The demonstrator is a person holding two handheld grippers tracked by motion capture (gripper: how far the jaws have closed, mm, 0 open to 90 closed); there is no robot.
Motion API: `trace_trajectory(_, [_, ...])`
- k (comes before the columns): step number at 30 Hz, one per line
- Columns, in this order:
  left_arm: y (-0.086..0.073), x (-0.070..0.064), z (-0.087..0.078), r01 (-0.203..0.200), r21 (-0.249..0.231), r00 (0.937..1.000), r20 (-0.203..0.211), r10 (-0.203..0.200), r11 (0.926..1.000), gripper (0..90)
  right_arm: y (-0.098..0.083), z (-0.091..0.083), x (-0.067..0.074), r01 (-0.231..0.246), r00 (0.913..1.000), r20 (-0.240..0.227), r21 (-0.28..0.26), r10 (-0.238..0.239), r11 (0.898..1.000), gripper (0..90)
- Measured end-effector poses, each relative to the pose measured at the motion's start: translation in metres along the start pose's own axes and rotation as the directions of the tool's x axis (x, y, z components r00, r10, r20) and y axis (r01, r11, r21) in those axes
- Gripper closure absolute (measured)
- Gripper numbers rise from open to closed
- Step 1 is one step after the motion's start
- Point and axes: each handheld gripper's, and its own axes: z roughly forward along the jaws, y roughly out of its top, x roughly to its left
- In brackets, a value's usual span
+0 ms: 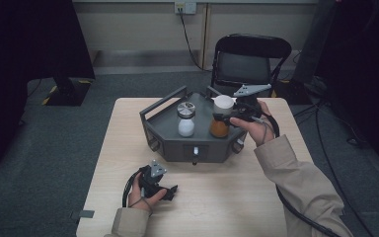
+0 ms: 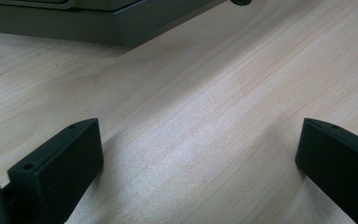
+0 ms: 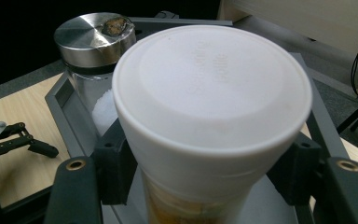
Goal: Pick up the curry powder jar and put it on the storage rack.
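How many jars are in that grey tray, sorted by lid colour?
White-lidded jar: 1
Metal-lidded jar: 1
Total: 2 jars in the tray

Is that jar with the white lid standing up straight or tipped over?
Upright. The white-lidded jar stands in the grey tray with its lid on top, the right gripper clamped around it.

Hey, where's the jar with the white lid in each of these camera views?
High view: the white-lidded jar stands at centre right in the grey tray, the right gripper shut on it.
Left gripper view: not in this picture; wooden table and a tray edge.
Right gripper view: front and centre, between the jaws.
Shared landmark: the steel-lidded jar beside it.
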Motion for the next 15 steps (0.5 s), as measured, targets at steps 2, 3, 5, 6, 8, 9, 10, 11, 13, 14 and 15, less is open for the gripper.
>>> trace_trajectory(2, [0.0000,0.0000,0.0000,0.000,0.000,1.0000,0.000,0.000,1.0000,0.1,0.0012,-0.0004,-0.0002,0.001,1.0000,-0.002,0.006,-0.001,1.000,34.5])
trace_trajectory(3, [0.0000,0.0000,0.0000,0.000,0.000,1.0000,0.000,0.000,1.0000,0.1,0.0020,-0.0006,-0.0002,0.004,1.0000,-0.003,0.009,-0.004,1.000,34.5])
trace_trajectory(5, [0.0000,0.0000,0.0000,0.000,0.000,1.0000,0.000,0.000,1.0000,0.1,0.0030,-0.0008,-0.0001,0.006,1.0000,-0.004,0.013,-0.006,1.000,34.5])
trace_trajectory(6, [0.0000,0.0000,0.0000,0.000,0.000,1.0000,0.000,0.000,1.0000,0.1,0.0031,-0.0009,0.0000,0.006,1.0000,-0.004,0.014,-0.006,1.000,34.4])
trace_trajectory(8, [0.0000,0.0000,0.0000,0.000,0.000,1.0000,0.000,0.000,1.0000,0.1,0.0029,-0.0011,-0.0004,0.005,1.0000,-0.005,0.013,-0.005,1.000,34.3])
trace_trajectory(9, [0.0000,0.0000,0.0000,0.000,0.000,1.0000,0.000,0.000,1.0000,0.1,0.0025,-0.0011,-0.0006,0.002,1.0000,-0.005,0.012,-0.002,1.000,34.1])
trace_trajectory(10, [0.0000,0.0000,0.0000,0.000,0.000,1.0000,0.000,0.000,1.0000,0.1,0.0023,-0.0013,-0.0007,0.001,1.0000,-0.005,0.011,-0.001,1.000,33.8])
trace_trajectory(11, [0.0000,0.0000,0.0000,0.000,0.000,1.0000,0.000,0.000,1.0000,0.1,0.0026,-0.0018,-0.0005,0.003,1.0000,-0.004,0.012,-0.003,1.000,33.7])
trace_trajectory(13, [0.0000,0.0000,0.0000,0.000,0.000,1.0000,0.000,0.000,1.0000,0.1,0.0026,-0.0034,0.0005,0.011,0.9999,0.000,0.004,-0.011,1.000,31.9])
trace_trajectory(14, [0.0000,0.0000,0.0000,0.000,0.000,1.0000,0.000,0.000,1.0000,0.1,0.0035,-0.0044,0.0013,0.016,0.9999,0.002,0.004,-0.016,1.000,31.2])
trace_trajectory(15, [0.0000,0.0000,0.0000,0.000,0.000,1.0000,0.000,0.000,1.0000,0.1,0.0046,-0.0050,0.0019,0.020,0.9998,0.002,0.006,-0.020,1.000,30.2])
